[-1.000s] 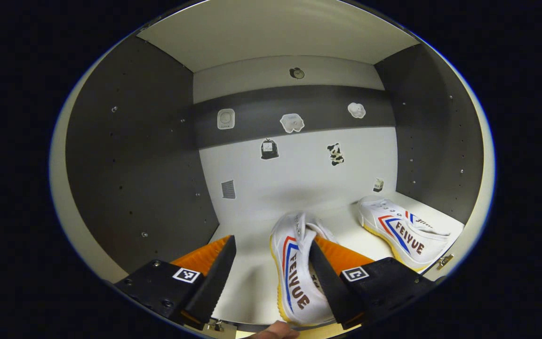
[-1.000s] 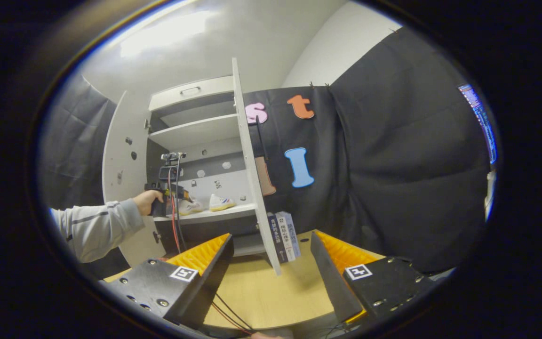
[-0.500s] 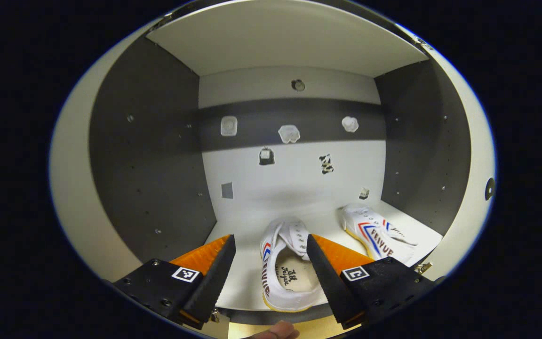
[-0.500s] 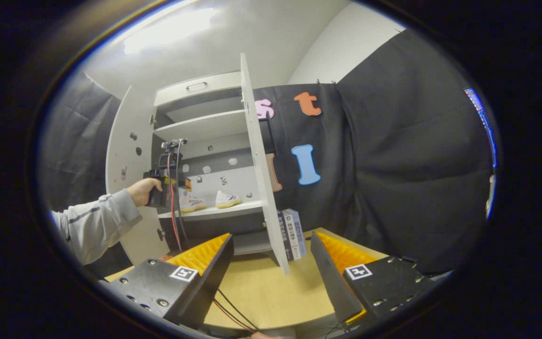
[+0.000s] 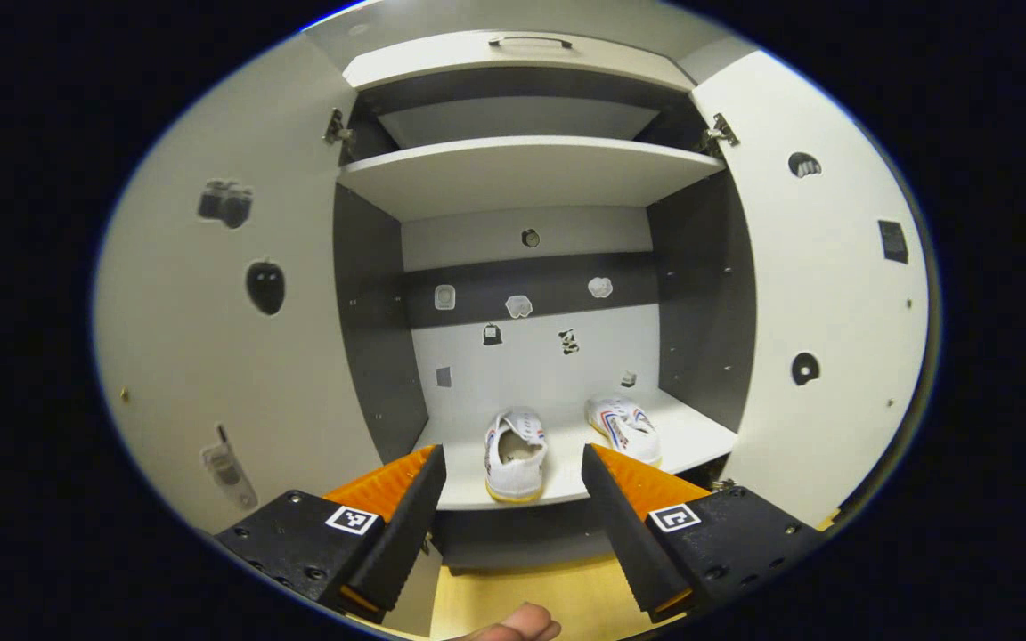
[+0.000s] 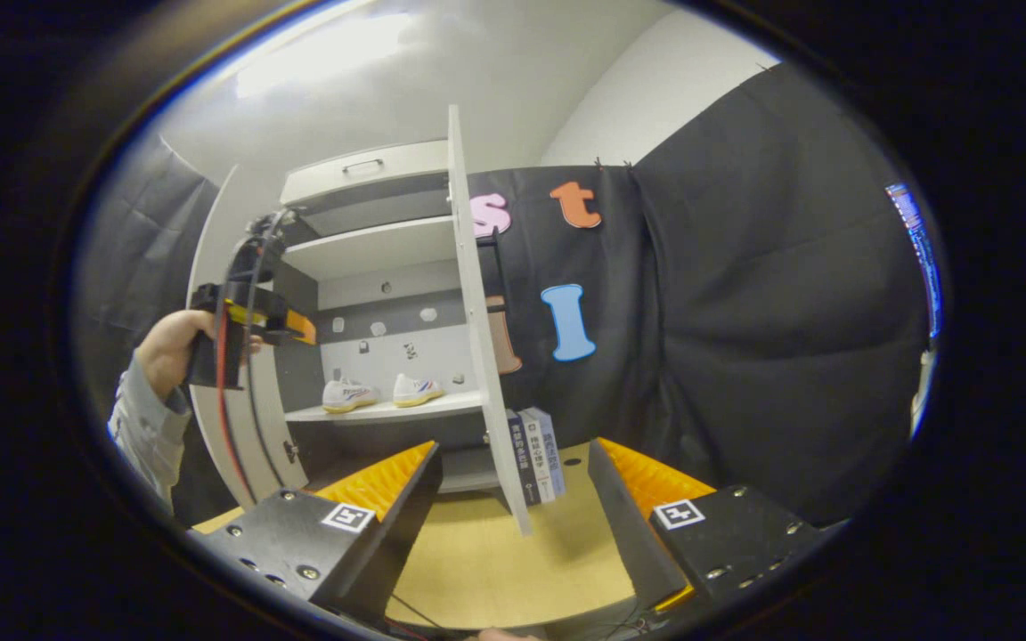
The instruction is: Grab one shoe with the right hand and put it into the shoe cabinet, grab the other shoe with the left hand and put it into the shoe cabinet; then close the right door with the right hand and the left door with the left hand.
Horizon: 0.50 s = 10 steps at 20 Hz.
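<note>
Shoes sit side by side on the cabinet shelf (image 5: 696, 442), ahead of the left gripper (image 5: 513, 499), whose jaws stand open and empty: the left shoe (image 5: 514, 442) straight ahead between them, the right shoe (image 5: 627, 427) just beyond the right jaw. Both doors hang open, the left door (image 5: 237, 356) and right door (image 5: 820, 294) flanking the jaws. The right gripper (image 6: 513, 499), jaws open and empty over the worktop (image 6: 495, 561), faces the right door's edge, probably to swing it shut next.

Both hand-held grippers (image 5: 513, 499) (image 6: 513, 499) agape, empty
</note>
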Tool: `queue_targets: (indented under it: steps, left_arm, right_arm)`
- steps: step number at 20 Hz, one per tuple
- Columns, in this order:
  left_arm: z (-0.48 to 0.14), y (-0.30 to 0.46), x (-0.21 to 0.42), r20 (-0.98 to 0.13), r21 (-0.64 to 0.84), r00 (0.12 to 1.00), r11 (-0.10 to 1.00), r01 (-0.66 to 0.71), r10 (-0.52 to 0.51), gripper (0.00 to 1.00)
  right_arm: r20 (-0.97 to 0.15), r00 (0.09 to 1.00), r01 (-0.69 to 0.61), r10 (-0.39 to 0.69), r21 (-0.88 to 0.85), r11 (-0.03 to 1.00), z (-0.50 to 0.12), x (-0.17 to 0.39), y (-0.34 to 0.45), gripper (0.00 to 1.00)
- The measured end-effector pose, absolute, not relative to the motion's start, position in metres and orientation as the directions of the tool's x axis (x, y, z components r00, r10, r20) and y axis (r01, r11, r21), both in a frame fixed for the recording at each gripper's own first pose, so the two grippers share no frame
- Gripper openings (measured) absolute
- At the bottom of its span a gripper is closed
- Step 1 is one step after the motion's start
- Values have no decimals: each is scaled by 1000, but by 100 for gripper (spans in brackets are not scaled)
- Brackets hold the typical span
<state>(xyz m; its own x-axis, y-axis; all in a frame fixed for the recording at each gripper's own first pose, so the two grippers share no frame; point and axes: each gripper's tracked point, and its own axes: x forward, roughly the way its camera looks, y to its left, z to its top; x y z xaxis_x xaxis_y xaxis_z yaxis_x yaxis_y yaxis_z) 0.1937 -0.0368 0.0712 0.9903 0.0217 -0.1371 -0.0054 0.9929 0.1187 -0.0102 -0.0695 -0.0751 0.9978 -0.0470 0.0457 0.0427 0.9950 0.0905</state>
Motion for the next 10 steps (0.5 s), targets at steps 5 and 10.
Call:
queue_targets:
  steps: [5, 10]
  left_arm:
    - [55, -34, 127, -94, 57, 995, 998, 21, -15, 94]
    - [56, -21, 93, -61, 13, 997, 999, 39, -38, 94]
  right_arm:
    - [30, 998, 48, -50, 59, 997, -64, -1, -75, 98]
    - [59, 994, 89, -89, 5, 996, -38, 9, -92, 98]
